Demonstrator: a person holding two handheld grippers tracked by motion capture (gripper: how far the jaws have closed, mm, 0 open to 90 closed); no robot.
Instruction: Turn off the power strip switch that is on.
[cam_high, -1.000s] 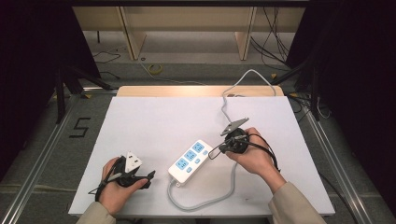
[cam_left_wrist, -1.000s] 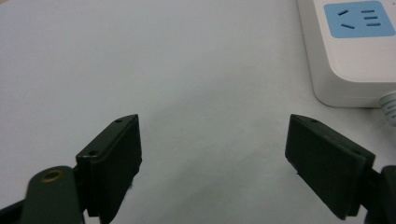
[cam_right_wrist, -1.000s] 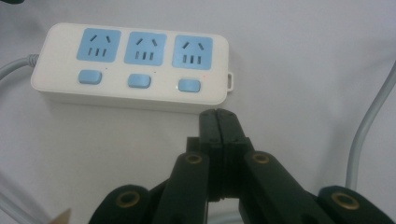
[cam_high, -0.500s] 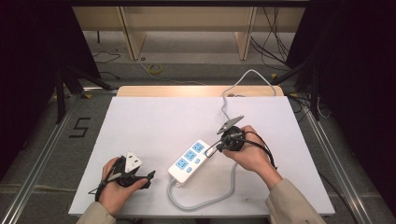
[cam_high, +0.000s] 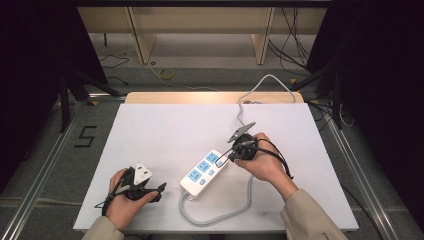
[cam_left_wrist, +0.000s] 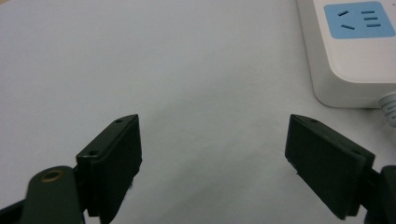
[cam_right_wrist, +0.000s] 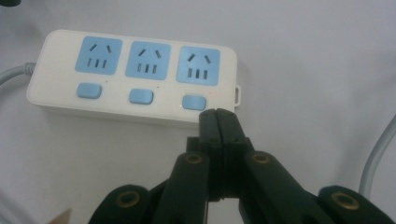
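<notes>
High view: a white plastic three-outlet power strip (cam_high: 204, 170) with blue socket faces lies flat on the white table (cam_high: 165, 130), near the front edge and right of centre. Its long axis runs diagonally, from near-left to far-right. The grey cord (cam_high: 235, 210) leaves the near-left end, loops along the front of the table, and passes under the right forearm toward the far edge.

Right gripper view: the right gripper (cam_right_wrist: 217, 116) has its jaws fully closed, pad against pad, with nothing between them. The closed tip rests at the strip's side edge, just beside the blue rocker switch (cam_right_wrist: 194, 102) of the outlet nearest the cord-free end. Whether the tip touches the casing cannot be told. A small red mark shows beside that switch; whether it is a lit indicator cannot be told.

Left gripper view: the left gripper (cam_left_wrist: 212, 154) has its jaws wide apart and empty, with the cord end of the strip just beyond them.

Progress, as a judgement: the work appears to be pressing a switch with the closed tip. The approach is complete; the press itself appears not yet done. All three outlets are vacant. The remaining two switches (cam_right_wrist: 88, 90) are untouched.
</notes>
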